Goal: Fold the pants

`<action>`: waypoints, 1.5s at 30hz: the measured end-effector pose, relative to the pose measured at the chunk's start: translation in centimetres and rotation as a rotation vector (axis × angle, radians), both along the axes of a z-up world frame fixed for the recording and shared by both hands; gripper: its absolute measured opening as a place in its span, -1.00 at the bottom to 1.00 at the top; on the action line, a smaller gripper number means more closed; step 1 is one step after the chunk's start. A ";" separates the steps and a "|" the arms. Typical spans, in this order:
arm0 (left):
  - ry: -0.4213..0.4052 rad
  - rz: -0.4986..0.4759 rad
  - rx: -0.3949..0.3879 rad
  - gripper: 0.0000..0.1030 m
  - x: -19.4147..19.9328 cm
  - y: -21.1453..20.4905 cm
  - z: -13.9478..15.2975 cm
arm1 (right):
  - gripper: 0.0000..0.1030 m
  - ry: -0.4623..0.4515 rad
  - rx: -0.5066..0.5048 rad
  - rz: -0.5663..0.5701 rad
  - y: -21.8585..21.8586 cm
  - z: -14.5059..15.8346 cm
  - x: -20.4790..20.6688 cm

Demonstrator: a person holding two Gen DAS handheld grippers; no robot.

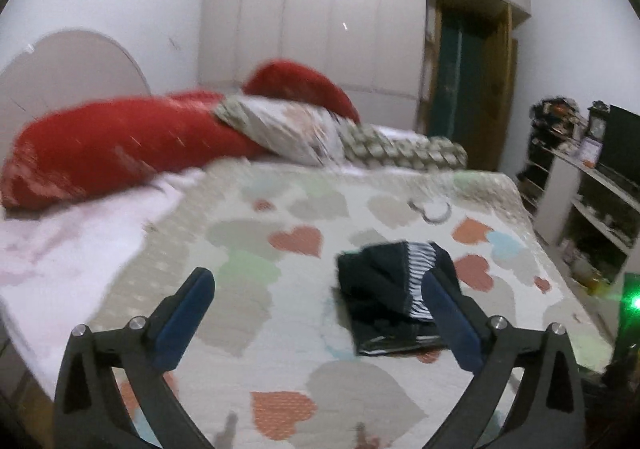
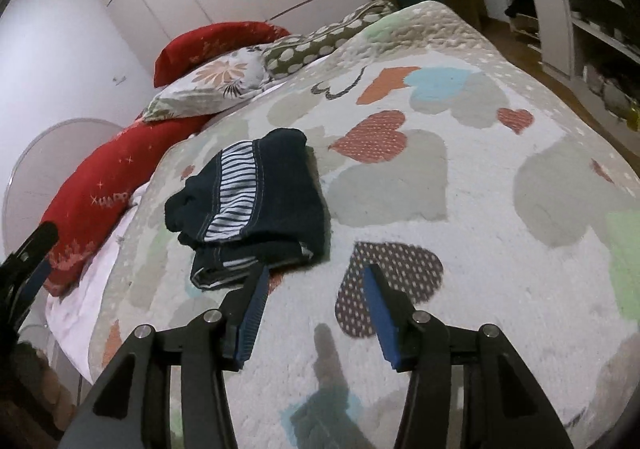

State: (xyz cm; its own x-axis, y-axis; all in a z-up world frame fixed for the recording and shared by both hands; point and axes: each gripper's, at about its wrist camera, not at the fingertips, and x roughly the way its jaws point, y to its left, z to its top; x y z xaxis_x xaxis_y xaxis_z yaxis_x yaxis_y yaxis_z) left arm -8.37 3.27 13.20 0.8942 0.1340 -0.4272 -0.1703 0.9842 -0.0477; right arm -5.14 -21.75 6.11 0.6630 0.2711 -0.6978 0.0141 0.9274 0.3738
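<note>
Blue-padded fingers of the left claw (image 1: 318,311) fill the bottom of the left wrist view, spread wide with nothing between them. Beyond them lies the bed's heart-print quilt (image 1: 280,321), and on it the dark pants (image 1: 384,289), already gathered into a compact bundle with a striped inner waistband showing. The bundle sits ahead and to the right of this claw's centre line, its near edge partly behind the right finger; whether that finger touches the cloth cannot be told, and the frame is motion-blurred. Red pillows (image 1: 120,145) and a patterned pillow (image 1: 288,129) lie at the far head of the bed, well apart from the work.

Spread too, though less widely, the right claw (image 2: 314,291) in the right wrist view holds nothing. Here the pants (image 2: 256,205) lie ahead and to the left, the bundle's near corner just beside the left fingertip (image 2: 260,281), apparently close to touching. The bundle's long axis runs away from the camera and slightly rightward, the striped band along its upper left. A sliver of the other claw shows at the far left edge.

Judging from both views, the pants lie between the two claws, and the right claw looks nearer. The fold seems mostly done; any further tidying would mean swinging each claw inward toward the bundle.
</note>
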 end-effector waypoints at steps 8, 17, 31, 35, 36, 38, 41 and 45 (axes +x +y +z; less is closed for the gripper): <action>-0.039 -0.012 0.094 1.00 -2.7 -1.2 1.1 | 0.16 -0.089 -0.066 -0.026 1.0 2.7 -2.1; 0.144 -0.094 0.004 1.00 -1.4 -1.5 -1.8 | 0.20 -0.046 -0.105 -0.003 2.2 1.4 -2.3; 0.295 -0.122 -0.059 1.00 0.0 -2.0 -5.5 | 0.20 0.001 -0.168 0.017 3.1 -0.7 -2.2; 0.306 -0.127 -0.059 1.00 0.1 -2.2 -5.9 | 0.21 0.008 -0.176 0.018 3.1 -1.0 -2.0; 0.310 -0.128 -0.059 1.00 0.1 -2.2 -6.0 | 0.21 0.009 -0.179 0.019 3.2 -1.1 -2.1; 0.317 -0.128 -0.062 1.00 0.3 -2.1 -6.2 | 0.21 0.007 -0.191 0.022 3.4 -1.2 -2.1; 0.329 -0.129 -0.075 1.00 0.4 -2.0 -6.4 | 0.22 0.005 -0.201 0.026 3.6 -1.2 -2.2; 0.336 -0.125 -0.083 1.00 0.5 -1.9 -6.7 | 0.22 0.003 -0.209 0.025 3.7 -1.3 -2.2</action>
State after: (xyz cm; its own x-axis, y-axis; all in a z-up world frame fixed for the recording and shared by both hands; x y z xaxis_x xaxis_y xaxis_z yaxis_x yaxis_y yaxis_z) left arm -7.91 1.37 6.53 0.7094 -0.0151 -0.7046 -0.0687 0.9935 -0.0905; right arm -7.35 -18.10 4.86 0.6556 0.1361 -0.7428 -0.0086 0.9849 0.1728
